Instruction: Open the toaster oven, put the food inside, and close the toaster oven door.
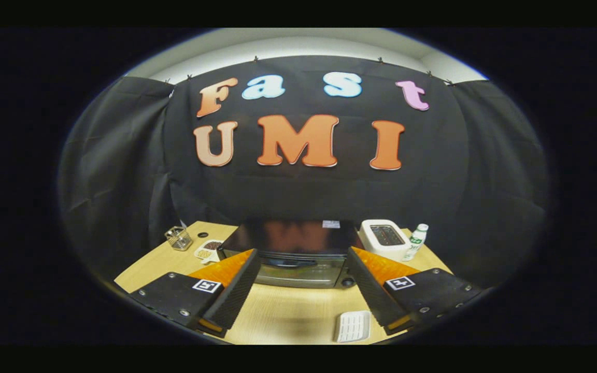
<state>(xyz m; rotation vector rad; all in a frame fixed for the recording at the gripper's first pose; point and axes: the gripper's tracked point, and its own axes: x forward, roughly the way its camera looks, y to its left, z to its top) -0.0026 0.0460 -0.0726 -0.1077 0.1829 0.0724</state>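
Wire mesh forms the small basket (pixel 178 238) at the table's (pixel 283 316) far left corner; its contents cannot be made out. Beside it, a white divided dish (pixel 208 250) holds dark and tan bits. The toaster oven (pixel 293 254) sits beyond the fingers, centred on the wooden table, its glossy black top reflecting, its door closed with the handle across the front. The gripper (pixel 301 274) hangs spread wide, grasping nothing. A white toaster (pixel 384 239) and bottle (pixel 415 241) stand just right of the oven. A white ridged item (pixel 353 326) lies near the right finger.
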